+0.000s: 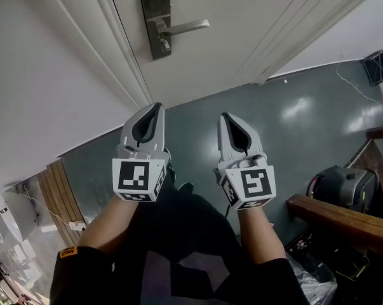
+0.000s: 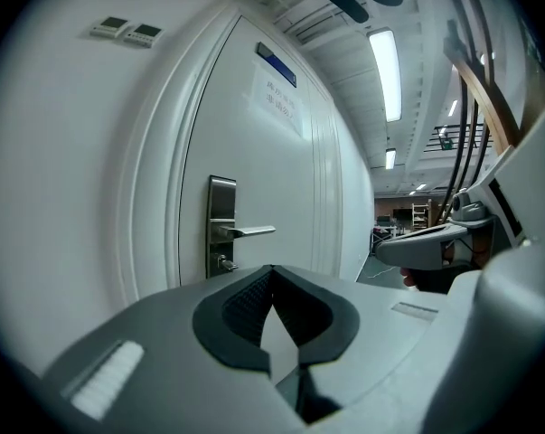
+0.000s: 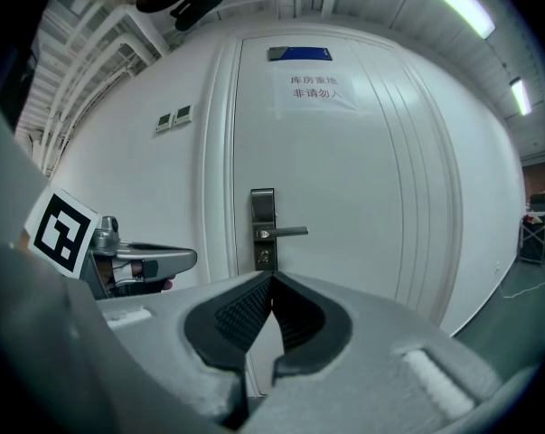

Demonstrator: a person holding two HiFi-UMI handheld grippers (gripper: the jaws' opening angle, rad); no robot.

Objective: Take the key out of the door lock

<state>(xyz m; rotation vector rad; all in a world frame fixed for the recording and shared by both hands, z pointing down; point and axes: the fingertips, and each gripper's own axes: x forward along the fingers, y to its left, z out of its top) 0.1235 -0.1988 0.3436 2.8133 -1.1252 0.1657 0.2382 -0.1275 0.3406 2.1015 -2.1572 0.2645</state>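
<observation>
left gripper (image 1: 157,107): jaws closed tip to tip, nothing between them | right gripper (image 1: 225,116): jaws closed too, empty, beside the left one | key (image 1: 166,44): in the lock of the white door (image 1: 255,11), just under the lever handle (image 1: 186,26), well apart from both grippers

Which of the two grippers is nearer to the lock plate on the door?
The left gripper: in the head view its tip lies almost straight below the lock plate; the right gripper sits further to the side.
</observation>
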